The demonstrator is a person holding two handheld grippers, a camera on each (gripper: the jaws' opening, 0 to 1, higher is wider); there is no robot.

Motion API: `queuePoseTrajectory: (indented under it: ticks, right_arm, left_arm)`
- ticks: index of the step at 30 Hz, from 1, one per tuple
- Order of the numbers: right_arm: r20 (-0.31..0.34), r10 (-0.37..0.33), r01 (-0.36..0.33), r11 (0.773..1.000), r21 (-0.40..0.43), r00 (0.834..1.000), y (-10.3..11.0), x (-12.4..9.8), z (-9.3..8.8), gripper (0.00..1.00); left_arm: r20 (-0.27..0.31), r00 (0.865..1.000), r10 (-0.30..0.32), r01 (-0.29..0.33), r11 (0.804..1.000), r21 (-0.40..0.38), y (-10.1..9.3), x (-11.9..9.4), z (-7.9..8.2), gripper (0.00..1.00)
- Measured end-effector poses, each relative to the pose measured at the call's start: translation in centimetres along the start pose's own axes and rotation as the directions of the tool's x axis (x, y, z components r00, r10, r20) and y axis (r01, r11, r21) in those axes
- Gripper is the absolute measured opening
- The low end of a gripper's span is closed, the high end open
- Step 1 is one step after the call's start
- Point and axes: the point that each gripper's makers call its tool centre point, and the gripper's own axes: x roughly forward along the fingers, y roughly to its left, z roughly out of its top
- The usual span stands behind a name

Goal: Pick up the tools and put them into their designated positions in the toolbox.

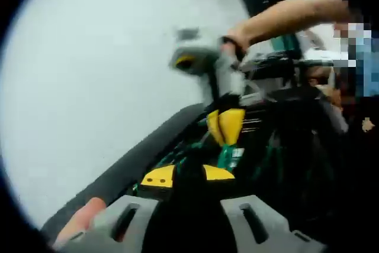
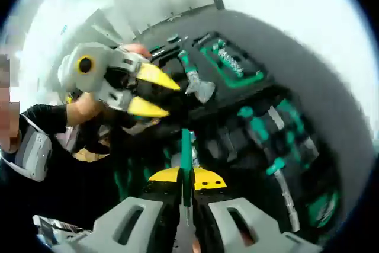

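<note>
Two tools were over the open toolbox [image 2: 331,122]. The right tool [image 2: 186,177] had its yellow-tipped jaws nearly closed on a slim green-handled screwdriver [image 2: 186,146], gripped low on the handle, with the handle pointing forward over the dark tray. In the left gripper view the left tool [image 1: 186,177] had yellow jaw tips pressed onto something dark and green; whether it gripped anything could not be told, as the frame was blurred.

The left tool also showed in the right gripper view [image 2: 148,93], jaws slightly apart, near a grey-headed tool [image 2: 198,87] lying in the tray. The right tool showed in the left gripper view [image 1: 228,124], pointing down into the case.

Likely step: seating the screwdriver in its slot. To do it well, the person should have lined the shaft up with the empty recess among the other green-handled drivers [image 2: 278,173], lowered it flat, pressed until it sat level, and only then let go. The left tool should have stayed out of the path. Risk: the thin handle twisting in the grip, or landing across a neighbouring slot.

The toolbox had a grey rim, black foam and green inserts, including a bit holder [image 2: 231,60]. It lay on a plain white table [image 1: 89,87]. The room beyond was bright and indistinct.
</note>
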Motion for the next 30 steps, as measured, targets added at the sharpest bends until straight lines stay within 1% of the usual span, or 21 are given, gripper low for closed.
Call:
queuePoseTrajectory:
  ticks: [1, 2, 4, 5, 6, 8, 9, 10, 12, 13, 14, 15, 16, 18, 21, 23, 24, 26, 27, 28, 30]
  right_arm:
    - [-0.020, -0.020, 0.020, 1.000, 0.012, 1.000, -0.5, 0.4, -0.6, 0.04]
    - [-0.026, -0.073, 0.072, 0.997, -0.026, 0.997, -1.4, 0.8, -1.0, 0.05]
    - [0.021, -0.109, 0.110, 0.992, -0.069, 0.994, -0.9, 0.9, -0.5, 0.05]
    - [0.040, -0.166, 0.170, 0.976, -0.138, 0.985, -1.3, 0.4, 0.0, 0.07]
    - [0.044, -0.195, 0.200, 0.957, -0.209, 0.980, -1.3, 0.1, 0.0, 0.13]
    - [0.042, -0.293, 0.291, 0.899, -0.328, 0.955, -1.3, -1.0, 0.0, 0.16]
    - [0.099, -0.354, 0.364, 0.849, -0.382, 0.930, -1.4, -1.5, 0.9, 0.17]
    - [0.115, -0.370, 0.384, 0.837, -0.390, 0.922, -1.3, -1.7, 1.2, 0.17]
    - [0.138, -0.417, 0.434, 0.793, -0.426, 0.898, -0.8, -1.6, 1.6, 0.17]
    - [0.160, -0.450, 0.468, 0.745, -0.475, 0.879, -1.1, -1.8, 2.1, 0.17]
    - [0.154, -0.453, 0.465, 0.730, -0.502, 0.878, -1.0, -1.5, 2.0, 0.17]
    - [0.133, -0.471, 0.469, 0.726, -0.504, 0.872, -1.0, -1.2, 1.6, 0.17]
    - [0.141, -0.472, 0.472, 0.720, -0.509, 0.871, -0.9, -0.9, 1.7, 0.17]
    - [0.126, -0.470, 0.462, 0.720, -0.518, 0.874, -1.2, -0.4, 2.1, 0.17]
    - [0.101, -0.482, 0.457, 0.714, -0.531, 0.870, -0.5, 0.4, 1.6, 0.16]
    - [0.084, -0.497, 0.450, 0.687, -0.570, 0.864, -0.5, 0.7, 1.4, 0.16]
    - [0.084, -0.520, 0.463, 0.662, -0.589, 0.850, -1.1, 0.6, 1.4, 0.16]
    - [0.070, -0.537, 0.468, 0.654, -0.595, 0.840, -1.7, 0.7, 1.4, 0.13]
    - [0.071, -0.534, 0.464, 0.653, -0.599, 0.843, -2.0, 0.7, 1.7, 0.12]
    - [0.066, -0.543, 0.468, 0.647, -0.602, 0.837, -2.5, 0.8, 1.8, 0.10]
    - [0.050, -0.535, 0.439, 0.630, -0.640, 0.843, -2.5, 0.8, 1.5, 0.10]
  left_arm:
    - [-0.013, 1.000, -0.022, 0.022, 1.000, -0.020, -0.5, 0.1, -0.3, 0.23]
    - [-0.030, 0.999, -0.034, 0.033, 0.999, -0.027, -0.6, 0.4, -0.7, 0.23]
    - [-0.080, 0.997, -0.007, 0.007, 1.000, -0.006, -0.1, 1.3, -1.9, 0.22]
    - [-0.095, 0.995, -0.012, 0.013, 1.000, 0.007, 0.0, 1.9, -2.3, 0.22]
    - [-0.098, 0.995, -0.016, 0.017, 1.000, 0.008, 0.0, 2.2, -2.4, 0.22]
    - [-0.105, 0.994, -0.026, 0.029, 0.999, 0.026, 0.1, 2.5, -2.7, 0.22]
    - [-0.106, 0.994, -0.031, 0.035, 0.999, 0.036, 0.3, 2.8, -2.7, 0.22]
    - [-0.109, 0.994, -0.030, 0.036, 0.998, 0.050, 0.6, 3.2, -2.6, 0.22]
    - [-0.121, 0.992, -0.035, 0.043, 0.997, 0.059, 1.0, 3.7, -2.7, 0.22]
    - [-0.125, 0.992, -0.035, 0.043, 0.997, 0.061, 1.1, 4.0, -2.7, 0.22]
    - [-0.128, 0.991, -0.035, 0.043, 0.997, 0.064, 1.3, 4.4, -2.8, 0.22]
    - [-0.131, 0.991, -0.040, 0.049, 0.997, 0.066, 1.4, 4.8, -2.8, 0.22]
    - [-0.132, 0.990, -0.046, 0.055, 0.997, 0.062, 1.3, 4.9, -2.9, 0.22]
    - [-0.133, 0.989, -0.066, 0.075, 0.995, 0.060, 0.9, 5.3, -3.0, 0.22]
    - [-0.154, 0.985, -0.081, 0.098, 0.989, 0.108, 0.6, 5.5, -3.7, 0.22]
    - [-0.165, 0.983, -0.083, 0.105, 0.986, 0.127, 0.6, 5.8, -4.1, 0.22]
    - [-0.179, 0.980, -0.081, 0.108, 0.984, 0.143, 0.6, 5.9, -4.4, 0.22]
    - [-0.185, 0.979, -0.080, 0.110, 0.981, 0.160, 0.7, 6.4, -4.6, 0.18]
    - [-0.188, 0.979, -0.077, 0.108, 0.980, 0.164, 0.9, 6.6, -4.8, 0.17]
    - [-0.184, 0.980, -0.082, 0.112, 0.981, 0.158, 1.2, 6.8, -4.9, 0.17]
    - [-0.180, 0.979, -0.092, 0.117, 0.985, 0.131, 1.5, 6.9, -4.8, 0.17]
